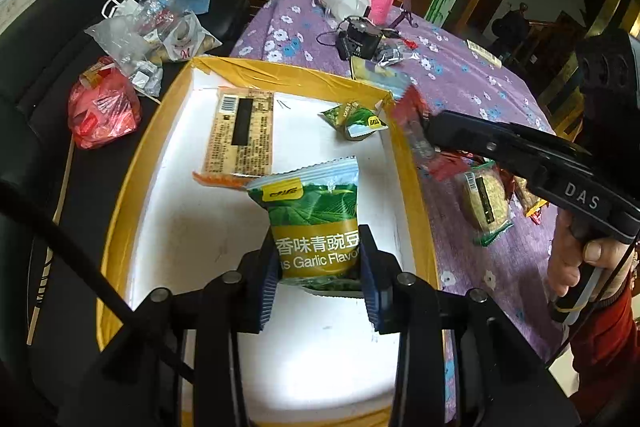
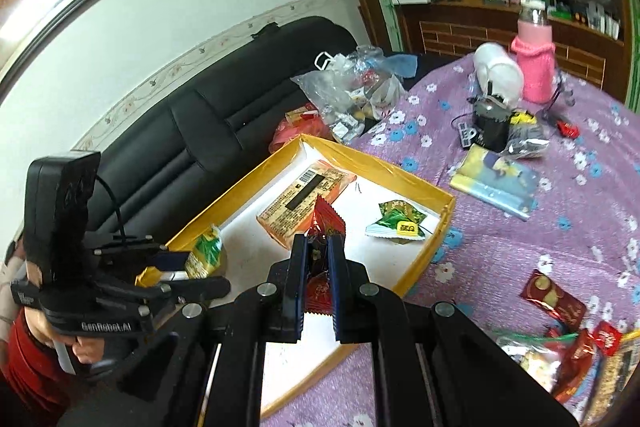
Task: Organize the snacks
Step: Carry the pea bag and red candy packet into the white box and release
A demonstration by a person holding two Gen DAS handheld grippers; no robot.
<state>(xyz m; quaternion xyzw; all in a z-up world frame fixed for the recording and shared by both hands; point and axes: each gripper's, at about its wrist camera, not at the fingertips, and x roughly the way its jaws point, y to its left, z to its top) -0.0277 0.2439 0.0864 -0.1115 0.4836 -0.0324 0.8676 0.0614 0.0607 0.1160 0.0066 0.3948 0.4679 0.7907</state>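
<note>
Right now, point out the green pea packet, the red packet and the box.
green pea packet (image 1: 314, 227): left wrist view, printed front.
red packet (image 2: 326, 223): right wrist view, upper half above the fingers.
box (image 2: 384, 163): right wrist view, far yellow wall.

Both tongs were matte black, with ribbed dark-blue pads (image 1: 269, 281) and round silver screws at the joints. The right tongs (image 1: 420, 125) carried white "DAS" lettering; the left tongs (image 2: 182, 263) read "GenRobot.AI". A bare hand (image 1: 582, 259) and red sleeve (image 1: 604, 339) showed.
</note>
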